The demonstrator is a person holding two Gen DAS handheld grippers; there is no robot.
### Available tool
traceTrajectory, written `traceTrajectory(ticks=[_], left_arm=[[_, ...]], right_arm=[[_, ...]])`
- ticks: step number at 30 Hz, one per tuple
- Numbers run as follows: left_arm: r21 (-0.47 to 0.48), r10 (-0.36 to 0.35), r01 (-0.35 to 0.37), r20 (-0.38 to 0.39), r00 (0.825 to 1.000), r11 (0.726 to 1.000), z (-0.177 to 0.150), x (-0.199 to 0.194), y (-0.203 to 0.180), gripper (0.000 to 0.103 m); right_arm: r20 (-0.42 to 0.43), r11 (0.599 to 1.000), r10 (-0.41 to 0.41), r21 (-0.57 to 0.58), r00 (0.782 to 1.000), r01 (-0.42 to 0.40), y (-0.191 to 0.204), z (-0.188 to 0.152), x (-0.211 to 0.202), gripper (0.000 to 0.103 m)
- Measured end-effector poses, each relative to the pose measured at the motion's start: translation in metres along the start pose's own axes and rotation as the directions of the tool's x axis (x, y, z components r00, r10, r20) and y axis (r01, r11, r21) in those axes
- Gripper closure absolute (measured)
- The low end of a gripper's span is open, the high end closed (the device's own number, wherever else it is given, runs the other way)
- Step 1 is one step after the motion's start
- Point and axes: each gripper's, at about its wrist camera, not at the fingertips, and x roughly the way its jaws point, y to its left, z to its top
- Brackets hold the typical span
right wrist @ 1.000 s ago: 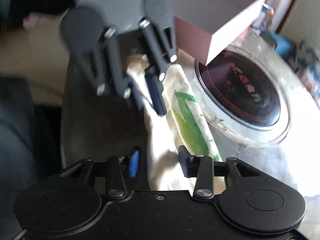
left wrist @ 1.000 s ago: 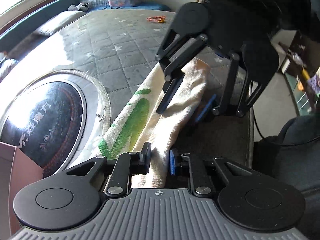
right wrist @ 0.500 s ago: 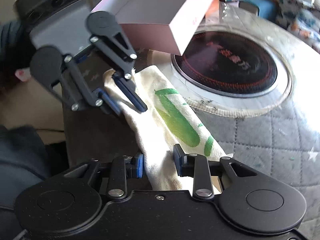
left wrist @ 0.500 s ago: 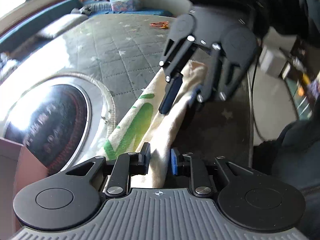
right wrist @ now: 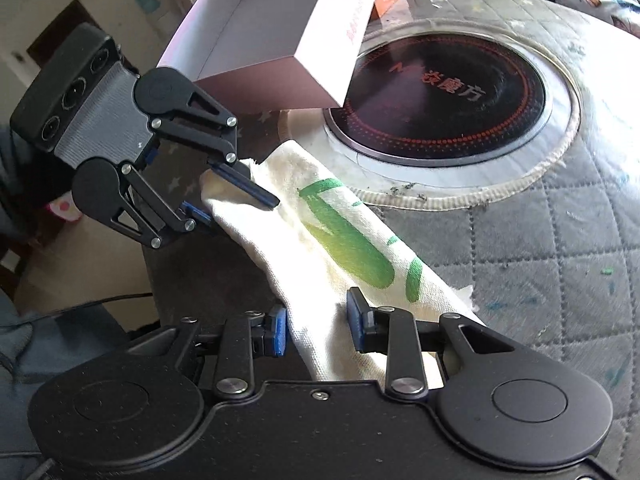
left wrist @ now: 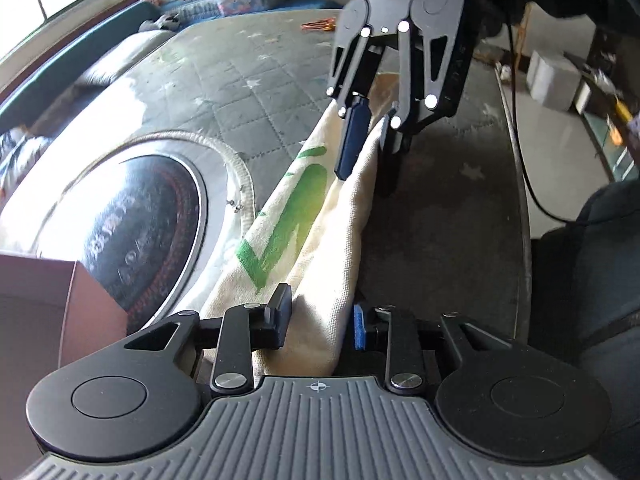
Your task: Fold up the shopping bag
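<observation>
A cream canvas shopping bag point(left wrist: 338, 248) with a green print lies folded into a long strip along the near edge of the table. It runs between my two grippers, which face each other. At one end my left gripper point(left wrist: 322, 318) has its jaws slightly parted around the fold, its pads barely touching the cloth; it also shows from the front as the left gripper point(right wrist: 240, 209). My right gripper point(right wrist: 316, 326) is shut on the other end of the bag point(right wrist: 304, 232). In the left wrist view the right gripper point(left wrist: 366, 168) has one finger on top of the cloth.
A round black glass hob point(left wrist: 132, 216) is set into the quilted grey table cover point(left wrist: 240, 68), just beyond the bag. An open pink box point(right wrist: 280, 32) stands over the hob's edge near the left gripper. The table edge point(left wrist: 520, 200) and a person's dark clothing point(left wrist: 592, 280) are close by.
The left gripper's jaws have parted a little around the bag. The right gripper swung round, closed in on its end, and the bag now lies straighter and flatter.
</observation>
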Motion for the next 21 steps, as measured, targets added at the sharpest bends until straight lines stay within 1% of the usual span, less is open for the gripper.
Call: traceTrajectory(ticks=[1, 4, 6, 8, 9, 11, 13, 15, 21], left_arm=[[-0.005, -0.007, 0.007, -0.003, 1.0, 1.0, 0.0, -0.001, 0.0, 0.073], [-0.059, -0.081, 0.08, -0.003, 0.997, 0.995, -0.004, -0.007, 0.001, 0.074], [-0.077, -0.129, 0.128, -0.003, 0.992, 0.989, -0.01, -0.01, -0.006, 0.074], [-0.069, -0.15, 0.149, -0.003, 0.989, 0.986, -0.014, -0.015, -0.015, 0.074], [-0.048, -0.154, 0.154, 0.004, 0.988, 0.987, -0.018, -0.019, -0.024, 0.074], [-0.023, -0.15, 0.151, 0.012, 0.989, 0.988, -0.023, -0.023, -0.034, 0.073], [0.01, -0.118, 0.118, 0.023, 0.993, 0.993, -0.027, -0.03, -0.042, 0.073], [0.036, -0.093, 0.092, 0.032, 0.995, 0.995, -0.03, -0.037, -0.046, 0.072], [0.084, -0.06, 0.055, 0.06, 0.996, 0.995, -0.039, -0.054, -0.048, 0.071]], right_arm=[[-0.002, 1.0, 0.008, 0.009, 1.0, -0.008, 0.0, -0.001, 0.0, 0.071], [-0.017, 0.998, 0.054, 0.042, 0.998, -0.054, 0.002, -0.007, 0.001, 0.071], [-0.033, 0.994, 0.091, 0.069, 0.995, -0.089, 0.007, -0.014, 0.002, 0.071], [-0.044, 0.989, 0.121, 0.092, 0.992, -0.117, 0.011, -0.021, 0.003, 0.071], [-0.046, 0.988, 0.128, 0.098, 0.991, -0.124, 0.013, -0.023, 0.003, 0.071], [-0.049, 0.985, 0.142, 0.11, 0.989, -0.136, 0.016, -0.027, 0.003, 0.071], [-0.052, 0.981, 0.156, 0.122, 0.986, -0.149, 0.019, -0.031, 0.003, 0.071], [-0.055, 0.978, 0.167, 0.136, 0.984, -0.159, 0.021, -0.034, 0.004, 0.071], [-0.05, 0.975, 0.17, 0.151, 0.984, -0.16, 0.02, -0.034, 0.005, 0.071]])
